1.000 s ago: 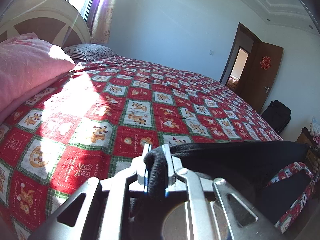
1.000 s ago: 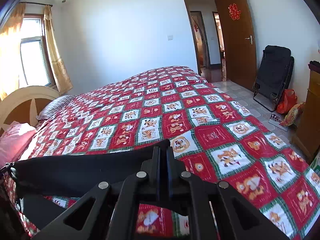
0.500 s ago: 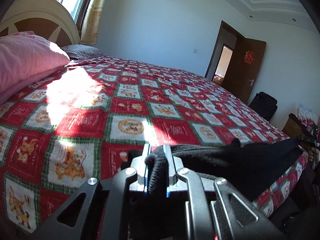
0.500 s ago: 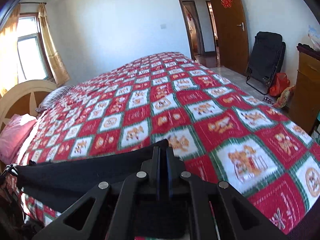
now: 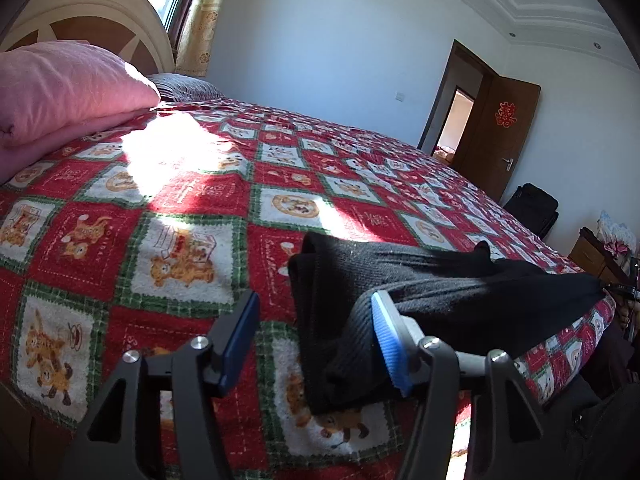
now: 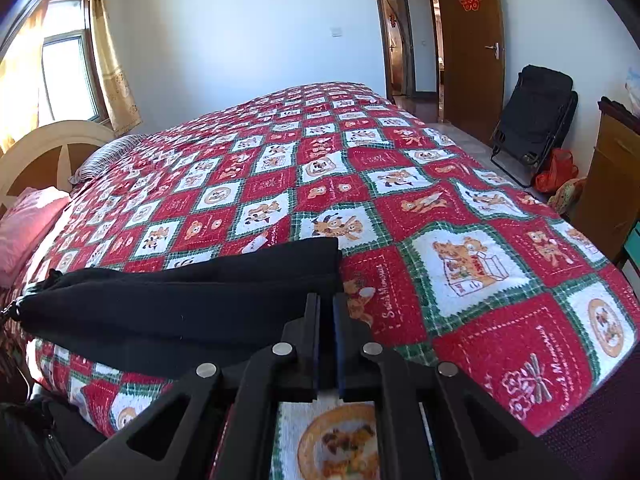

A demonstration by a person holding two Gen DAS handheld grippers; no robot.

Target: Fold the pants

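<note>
The black pants [image 5: 440, 280] lie as a long folded band across the near edge of the red checked bedspread [image 5: 180, 240]. My left gripper [image 5: 314, 336] is opening. The ribbed end of the pants sits between its jaws and drapes over the right blue pad [image 5: 386, 336], with neither pad pressing it. In the right wrist view the other end of the pants [image 6: 180, 304] runs up to my right gripper [image 6: 326, 308], which is shut with the cloth's edge at its tips, low over the bedspread [image 6: 460, 220].
A pink pillow [image 5: 60, 88] and a cream headboard [image 5: 80, 12] stand at the head of the bed. A folded black chair [image 6: 536, 112] leans by the open door. A wooden cabinet [image 6: 608, 184] stands beside the bed's foot corner.
Both grippers came down toward the bed, and the pants settled onto the bedspread. The left jaws spread apart and let go of the ribbed end. The right jaws stayed shut.
</note>
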